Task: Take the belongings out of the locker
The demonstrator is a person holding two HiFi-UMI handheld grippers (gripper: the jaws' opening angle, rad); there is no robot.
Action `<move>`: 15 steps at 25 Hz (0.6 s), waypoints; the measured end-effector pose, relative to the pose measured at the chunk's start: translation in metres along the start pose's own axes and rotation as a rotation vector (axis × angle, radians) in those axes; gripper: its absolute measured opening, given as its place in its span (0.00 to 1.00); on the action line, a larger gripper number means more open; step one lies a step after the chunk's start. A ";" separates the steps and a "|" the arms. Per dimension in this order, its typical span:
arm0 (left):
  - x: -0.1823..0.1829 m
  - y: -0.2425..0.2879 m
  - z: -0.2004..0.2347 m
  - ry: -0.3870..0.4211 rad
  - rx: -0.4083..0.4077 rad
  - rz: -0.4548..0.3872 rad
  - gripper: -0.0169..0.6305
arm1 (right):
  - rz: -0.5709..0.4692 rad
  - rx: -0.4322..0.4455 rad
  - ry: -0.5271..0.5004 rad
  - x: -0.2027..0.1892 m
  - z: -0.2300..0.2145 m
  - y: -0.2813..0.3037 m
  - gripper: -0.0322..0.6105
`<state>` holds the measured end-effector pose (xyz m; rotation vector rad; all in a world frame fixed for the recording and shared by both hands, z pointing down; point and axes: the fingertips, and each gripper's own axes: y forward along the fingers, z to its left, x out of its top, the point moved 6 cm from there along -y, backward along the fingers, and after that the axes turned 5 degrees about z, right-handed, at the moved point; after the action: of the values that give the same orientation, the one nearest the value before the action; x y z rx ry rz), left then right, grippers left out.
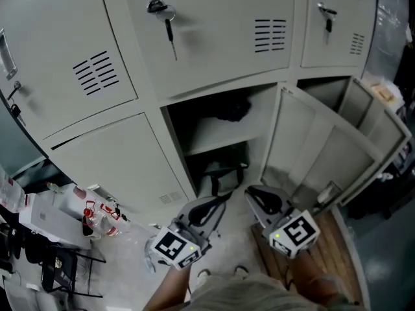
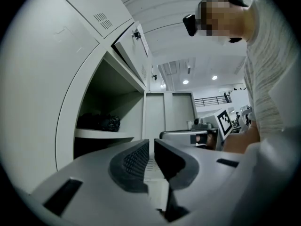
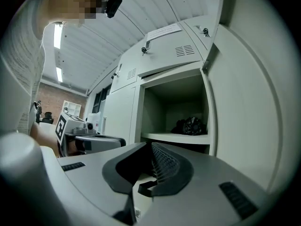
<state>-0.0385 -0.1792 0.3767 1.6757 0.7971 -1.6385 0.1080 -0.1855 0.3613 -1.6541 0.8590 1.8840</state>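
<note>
Black bundle [image 1: 232,111] sits on the upper shelf [image 1: 214,137] of the open locker, ahead of and above both sets of jaws. A dark bag with straps [image 1: 224,172] is in the compartment below the shelf, straight ahead of the jaws and close. Nothing is out yet.

Left gripper [image 1: 222,201]: jaws together, only a thin slit between the pads, nothing in them. Right gripper [image 1: 253,192]: jaws closed, empty. The two sit side by side just short of the locker mouth.

Risks, judged from here:
- Both jaws are closed, so reaching in like this would only push the bundle or bag further back. They need to open first.
- The opening is narrow and the grippers are close together, so they could knock each other or the shelf edge.
- The open door [image 1: 311,144] stands just to the right of the right jaws, so a sideways swing could bump it.
- Bag straps could catch on the shelf edge when pulled out.
- A shallow pinch on the soft bundle could slip and drop it.

Writing: the label plate [image 3: 162,32] on the locker above is unreadable. The cube markers are square patterns only, no text. Keys [image 1: 170,28] hang in the upper door's lock, and no tag on them is legible.
</note>
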 end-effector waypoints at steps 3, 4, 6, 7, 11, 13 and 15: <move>0.006 0.003 0.009 -0.019 0.017 -0.002 0.07 | 0.008 -0.010 -0.038 0.013 -0.004 0.012 0.07; 0.008 0.003 0.011 -0.021 0.016 0.001 0.07 | 0.013 -0.013 -0.053 0.018 -0.003 0.017 0.09; 0.011 0.005 0.014 -0.011 0.008 -0.002 0.07 | 0.020 -0.027 -0.079 0.027 -0.004 0.027 0.11; 0.013 0.006 0.014 -0.011 0.006 -0.008 0.07 | 0.022 -0.037 -0.087 0.032 -0.005 0.033 0.12; 0.016 0.006 0.016 -0.013 -0.014 -0.011 0.07 | 0.045 -0.078 -0.110 0.043 -0.011 0.051 0.15; 0.014 0.004 0.018 -0.015 -0.034 0.000 0.07 | 0.062 -0.096 -0.116 0.048 -0.016 0.059 0.19; 0.013 0.002 0.021 -0.021 -0.052 0.011 0.07 | 0.084 -0.120 -0.118 0.052 -0.021 0.066 0.23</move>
<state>-0.0492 -0.1972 0.3640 1.6213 0.8126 -1.6120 0.0674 -0.2488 0.3176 -1.5790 0.7920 2.1047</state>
